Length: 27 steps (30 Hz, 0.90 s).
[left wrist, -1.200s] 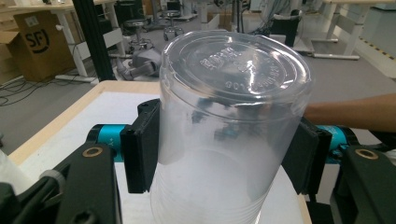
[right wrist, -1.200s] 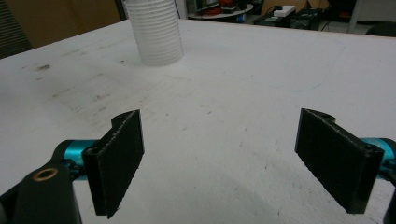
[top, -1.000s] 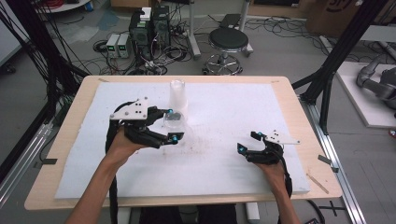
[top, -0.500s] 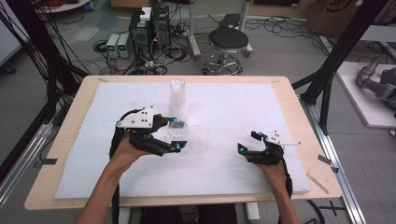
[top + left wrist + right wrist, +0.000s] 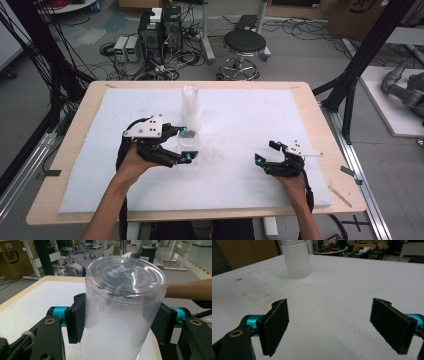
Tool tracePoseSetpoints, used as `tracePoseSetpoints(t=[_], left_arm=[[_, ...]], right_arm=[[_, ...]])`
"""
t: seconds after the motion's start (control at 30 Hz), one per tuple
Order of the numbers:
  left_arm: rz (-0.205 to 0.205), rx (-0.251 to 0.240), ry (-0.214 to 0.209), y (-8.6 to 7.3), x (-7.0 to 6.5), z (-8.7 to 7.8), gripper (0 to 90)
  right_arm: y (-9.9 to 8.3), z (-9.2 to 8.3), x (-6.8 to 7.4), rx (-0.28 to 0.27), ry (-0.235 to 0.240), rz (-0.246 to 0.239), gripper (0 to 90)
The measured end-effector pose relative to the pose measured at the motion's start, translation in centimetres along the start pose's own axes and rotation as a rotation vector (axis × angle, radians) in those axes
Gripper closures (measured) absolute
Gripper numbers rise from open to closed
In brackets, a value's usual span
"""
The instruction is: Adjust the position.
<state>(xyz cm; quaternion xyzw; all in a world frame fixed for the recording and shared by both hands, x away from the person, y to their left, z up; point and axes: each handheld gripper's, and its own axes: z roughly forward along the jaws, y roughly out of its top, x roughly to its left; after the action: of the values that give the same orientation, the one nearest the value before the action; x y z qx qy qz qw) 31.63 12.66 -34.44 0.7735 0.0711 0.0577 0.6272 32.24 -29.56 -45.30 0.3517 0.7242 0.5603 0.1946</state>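
My left gripper (image 5: 186, 146) clamps a clear cup (image 5: 123, 305) just in front of the cup stack (image 5: 190, 107), base pointing away from me, while my right gripper (image 5: 267, 151), well off to that stack's right, gapes wide and empty.

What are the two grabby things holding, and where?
The left hand-held gripper pinches a clear plastic cup by its side walls. The right hand-held gripper holds nothing.

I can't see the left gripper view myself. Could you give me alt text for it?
A clear plastic cup, upside down with its base towards the camera, is clamped between the left gripper's two black jaws. Below it lies a white table cover, and a person's forearm reaches in from the right.
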Motion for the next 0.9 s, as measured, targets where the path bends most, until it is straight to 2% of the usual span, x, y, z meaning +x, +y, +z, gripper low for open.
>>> tracePoseSetpoints(t=[0.27, 0.4, 0.5, 0.63, 0.9], left_arm=[[-0.005, 0.003, -0.002, -0.1, 0.0, 0.0, 37.1], [-0.003, 0.004, -0.007, -0.1, 0.0, 0.0, 37.2], [-0.007, 0.003, -0.009, -0.1, 0.0, 0.0, 37.2], [-0.015, -0.008, -0.015, -0.1, -0.1, -0.2, 37.2], [-0.032, -0.025, -0.033, -0.1, 0.0, -0.5, 37.3]], right_arm=[[0.1, 0.1, -0.1, 0.014, 0.006, 0.002, 15.1], [0.1, 0.1, 0.0, 0.010, 0.025, -0.011, 15.1], [0.7, -0.1, 0.4, -0.008, 0.067, -0.029, 15.1], [2.4, -0.4, 1.1, -0.042, 0.132, -0.061, 15.1], [5.0, -0.9, 2.9, -0.046, 0.311, -0.088, 15.1]])
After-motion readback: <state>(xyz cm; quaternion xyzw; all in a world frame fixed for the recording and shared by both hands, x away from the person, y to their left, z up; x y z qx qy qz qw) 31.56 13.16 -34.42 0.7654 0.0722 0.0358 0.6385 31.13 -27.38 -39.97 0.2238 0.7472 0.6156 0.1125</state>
